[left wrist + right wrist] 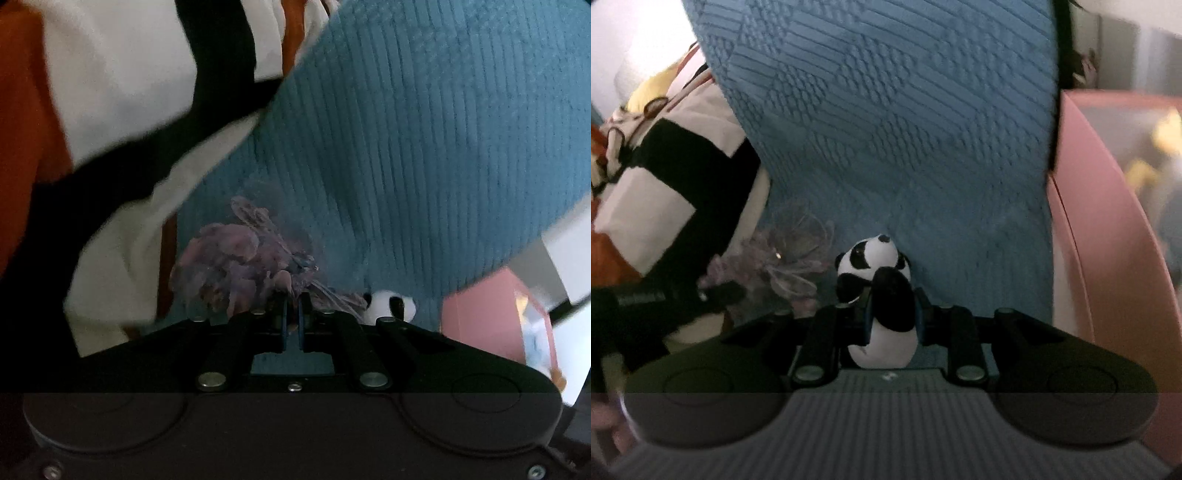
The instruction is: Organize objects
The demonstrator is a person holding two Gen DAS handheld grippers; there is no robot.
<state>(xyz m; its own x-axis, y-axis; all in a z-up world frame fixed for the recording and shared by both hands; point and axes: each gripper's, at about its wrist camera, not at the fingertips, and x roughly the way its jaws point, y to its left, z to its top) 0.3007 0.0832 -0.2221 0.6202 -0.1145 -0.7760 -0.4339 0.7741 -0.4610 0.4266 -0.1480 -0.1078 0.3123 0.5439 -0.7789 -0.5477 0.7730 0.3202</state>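
Between our right gripper's [891, 314] blue-padded fingers we pinch a small black-and-white plush panda toy [877, 295], soft and rounded, its white belly low between the jaws and its head tipped up toward a big teal cushion with a woven, ribbed geometric texture [886, 110]. Just left of the panda sits a wispy lilac tulle-and-petal flower bunch [786, 258], gauzy and crumpled. On the left wrist view, our left gripper [293, 314] has its fingers pressed nearly together on that same flower bunch [236, 258], the petals bunched ahead of the tips and the panda [388, 304] peeking just to the right. Both tools point level at the cushion [424, 129], side by side. A smooth pink box [1108, 221] stands to the right; a white, black and orange fabric cushion [110, 110] leans at left.
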